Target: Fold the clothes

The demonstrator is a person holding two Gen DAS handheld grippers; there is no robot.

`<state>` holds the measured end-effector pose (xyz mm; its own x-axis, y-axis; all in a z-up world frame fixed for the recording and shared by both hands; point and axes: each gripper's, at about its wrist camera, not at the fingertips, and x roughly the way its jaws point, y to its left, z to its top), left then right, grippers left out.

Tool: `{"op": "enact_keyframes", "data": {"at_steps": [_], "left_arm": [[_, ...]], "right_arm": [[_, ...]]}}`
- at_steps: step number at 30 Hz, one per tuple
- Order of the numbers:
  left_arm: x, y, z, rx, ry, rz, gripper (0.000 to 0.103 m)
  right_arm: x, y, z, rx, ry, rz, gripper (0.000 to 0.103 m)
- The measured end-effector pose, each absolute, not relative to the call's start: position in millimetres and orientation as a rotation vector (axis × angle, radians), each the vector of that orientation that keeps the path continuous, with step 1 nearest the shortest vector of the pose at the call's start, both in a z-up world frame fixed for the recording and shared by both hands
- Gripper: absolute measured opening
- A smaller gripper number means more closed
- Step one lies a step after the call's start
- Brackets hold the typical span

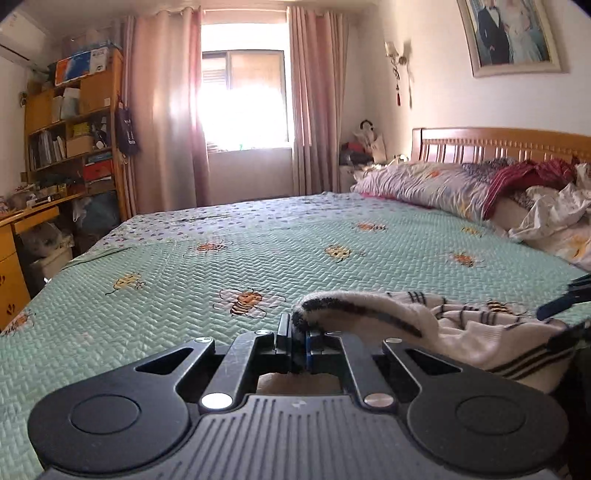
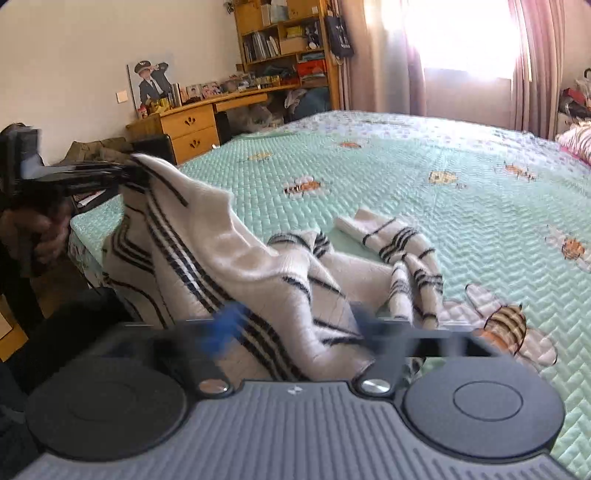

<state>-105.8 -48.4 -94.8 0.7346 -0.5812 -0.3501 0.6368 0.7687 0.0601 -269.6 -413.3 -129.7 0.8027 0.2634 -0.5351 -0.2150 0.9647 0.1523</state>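
Barely started, we are pinching the striped sweater at nine o'clock with the left tongs; right tongs are gaping, folding remains

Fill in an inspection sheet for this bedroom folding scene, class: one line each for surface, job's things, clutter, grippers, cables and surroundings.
Surface: green quilted bedspread with a bee print, covering the bed.
Job's things: one white sweater with black stripes, crumpled near the bed's edge, one corner lifted.
Clutter: pillows and loose bedding heaped at the headboard.
Grippers: left hand-held gripper shut on the sweater's edge; right hand-held gripper open, its blurred fingers on either side of the cloth.
Cables: nothing seen.
Surroundings: wooden bookshelf and desk, pink curtains at a bright window, framed picture above the headboard.
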Motion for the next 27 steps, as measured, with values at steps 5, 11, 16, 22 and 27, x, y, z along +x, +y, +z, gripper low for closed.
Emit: {"op": "enact_keyframes", "data": {"at_steps": [5,11,16,22,27], "left_arm": [[-127,-39,-101,0.16,0.345,-0.658,0.006],[-129,-32,-99,0.107,0.343,-0.622,0.006],[-125,-37,-51,0.091,0.206,-0.593,0.005],[-130,-53,71,0.123,-0.127,-0.495,0.005],[-150,-75,182,0.15,-0.361,-0.413,0.006]], "right_arm": [[-262,-391,-154,0.02,0.619,0.309,0.088],[-235,-384,-157,-0.036,0.732,0.28,0.015],[-243,-385,-76,-0.088,0.443,0.213,0.014],[-254,-378,45,-0.285,0.024,0.076,0.014],[-247,-376,149,-0.399,-0.248,-0.043,0.012]]}}
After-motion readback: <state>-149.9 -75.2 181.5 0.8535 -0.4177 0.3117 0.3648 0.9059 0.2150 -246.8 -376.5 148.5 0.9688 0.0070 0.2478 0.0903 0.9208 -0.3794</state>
